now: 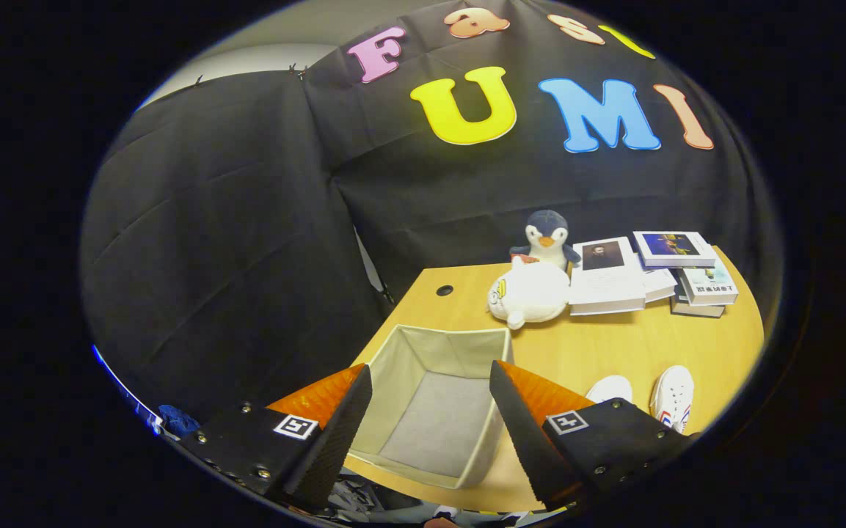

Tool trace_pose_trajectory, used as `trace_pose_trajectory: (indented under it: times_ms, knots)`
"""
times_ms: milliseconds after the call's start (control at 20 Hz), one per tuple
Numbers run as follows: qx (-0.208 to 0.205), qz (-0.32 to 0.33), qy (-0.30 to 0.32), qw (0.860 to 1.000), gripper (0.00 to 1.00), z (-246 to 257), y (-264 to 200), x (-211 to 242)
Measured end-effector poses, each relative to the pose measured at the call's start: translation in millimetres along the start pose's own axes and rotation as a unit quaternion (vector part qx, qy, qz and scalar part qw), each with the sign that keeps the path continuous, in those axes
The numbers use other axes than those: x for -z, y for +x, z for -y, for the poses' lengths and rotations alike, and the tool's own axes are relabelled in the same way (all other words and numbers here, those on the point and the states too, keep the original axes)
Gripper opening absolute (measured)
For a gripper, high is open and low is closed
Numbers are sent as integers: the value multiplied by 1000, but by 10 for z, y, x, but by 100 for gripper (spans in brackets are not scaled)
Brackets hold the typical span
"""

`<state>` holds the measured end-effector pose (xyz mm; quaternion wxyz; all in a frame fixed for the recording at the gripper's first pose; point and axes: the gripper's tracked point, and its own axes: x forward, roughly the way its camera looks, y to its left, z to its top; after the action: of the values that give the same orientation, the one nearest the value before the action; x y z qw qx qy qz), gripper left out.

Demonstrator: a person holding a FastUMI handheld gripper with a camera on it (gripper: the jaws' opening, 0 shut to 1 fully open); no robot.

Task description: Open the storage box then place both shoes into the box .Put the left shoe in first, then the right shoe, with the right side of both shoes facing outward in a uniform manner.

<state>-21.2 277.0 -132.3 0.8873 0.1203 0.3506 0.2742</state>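
the tool (pixel 430 378) is held above the near edge of the worktop (pixel 613 352), tilted down toward it, with its two fingers spread wide apart and nothing gripped between them. the storage box (pixel 400 367) is seen in the gap between the fingers, standing at the near left corner of the worktop with its top open; only a bare grey floor and pale fabric walls are seen inside, and no shoe lies in it. the box's near wall is set just beside the worktop's near edge, and its left wall runs close to the left edge. to the right of the box, beyond the right finger, two white shoes (pixel 646 396) are set side by side on the worktop, near each other and apart from the box. a stretch of bare wood is left between the box, the shoes and the things further back. beyond the box a white plush toy (pixel 529 293) is laid, with a penguin plush (pixel 547 236) upright just behind it and touching it. to their right a spread of books (pixel 650 275) is stacked near the far edge, in front of the black cloth wall
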Motion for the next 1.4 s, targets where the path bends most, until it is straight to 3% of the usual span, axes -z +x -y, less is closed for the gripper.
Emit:
trace_pose_trajectory:
  times_ms: [650, 1000, 1400]
  knots:
    - [101, -38, 35, 994, 98, 1500, -84, 465]
    - [130, -75, 56, 987, 98, 2034, 43, 845]
    - [131, -139, 87, 978, 97, 2300, 204, 1423]
